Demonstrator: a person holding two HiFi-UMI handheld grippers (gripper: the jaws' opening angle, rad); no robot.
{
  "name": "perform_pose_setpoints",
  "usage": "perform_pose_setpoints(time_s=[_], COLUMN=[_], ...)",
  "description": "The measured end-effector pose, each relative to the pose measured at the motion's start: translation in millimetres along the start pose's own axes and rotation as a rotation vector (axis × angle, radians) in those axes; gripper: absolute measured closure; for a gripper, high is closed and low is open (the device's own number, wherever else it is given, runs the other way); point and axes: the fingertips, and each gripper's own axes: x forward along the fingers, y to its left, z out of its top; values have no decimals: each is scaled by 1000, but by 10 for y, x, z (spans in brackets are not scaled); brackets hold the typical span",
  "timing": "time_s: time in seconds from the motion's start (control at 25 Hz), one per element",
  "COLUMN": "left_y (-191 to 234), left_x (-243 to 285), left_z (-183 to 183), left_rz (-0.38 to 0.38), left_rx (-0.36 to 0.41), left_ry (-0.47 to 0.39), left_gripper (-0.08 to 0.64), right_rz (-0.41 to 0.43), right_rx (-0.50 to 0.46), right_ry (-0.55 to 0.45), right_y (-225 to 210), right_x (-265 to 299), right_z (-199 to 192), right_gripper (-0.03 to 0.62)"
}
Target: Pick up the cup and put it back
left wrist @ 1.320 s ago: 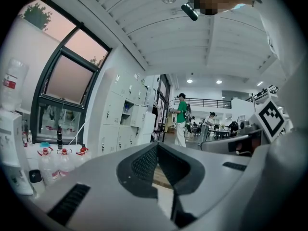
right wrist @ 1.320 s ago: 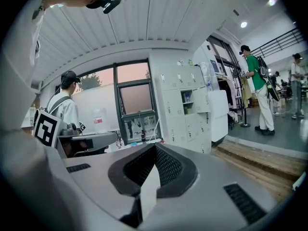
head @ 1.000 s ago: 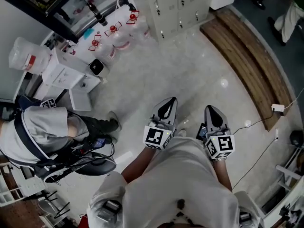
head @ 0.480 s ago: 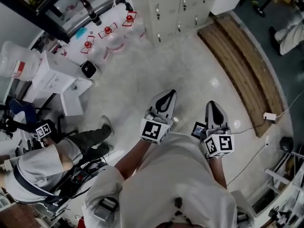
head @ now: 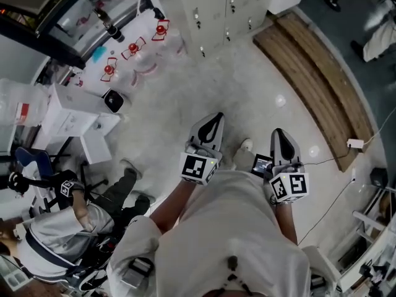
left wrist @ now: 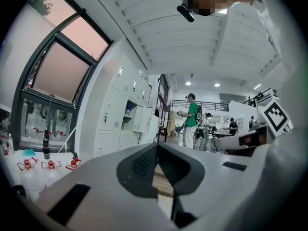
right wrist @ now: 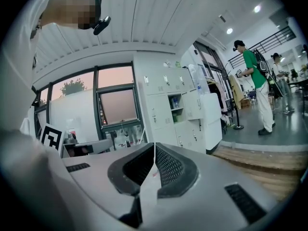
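No cup shows in any view. In the head view my left gripper and my right gripper are held side by side close to my body, pointing out over the pale floor. Both are shut with nothing between the jaws. The left gripper view shows the left gripper with its jaws meeting at the tips, aimed down a long room. In the right gripper view the right gripper is likewise closed tip to tip, aimed at white lockers and a window.
White lockers stand ahead, with a wooden platform to their right. Water jugs with red caps and white boxes lie at the left. Another person crouches at lower left. A cable and plug lie at the right.
The head view has swung: the lockers and jugs slid up and left, and the other person now sits lower in the frame. Both grippers kept their place and stayed shut.
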Motion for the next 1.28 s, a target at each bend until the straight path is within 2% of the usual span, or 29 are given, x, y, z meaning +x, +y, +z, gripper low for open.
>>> perform_pose_setpoints(time_s=[0.16, 0.44, 0.64, 0.84, 1.0, 1.28], left_y=[-34, 175, 130, 85, 113, 37], left_x=[271, 842, 1521, 2131, 2539, 3147], left_z=[27, 4, 100, 183, 192, 187], left_rz=[-8, 44, 71, 135, 197, 212], left_rx=[16, 13, 40, 60, 43, 49], left_ry=[2, 23, 18, -15, -27, -22], left_gripper=[551, 552, 552, 552, 552, 552], right_rz=[6, 71, 127, 200, 244, 232], right_rx=[20, 8, 7, -12, -24, -7], right_ry=[21, 33, 30, 36, 35, 32], right_y=[-187, -503, -1042, -1538, -1870, -2483], right_x=[185, 858, 1288, 1664, 1942, 2232], right_z=[-65, 124, 376, 579, 729, 884], right_gripper=[565, 565, 565, 565, 565, 565])
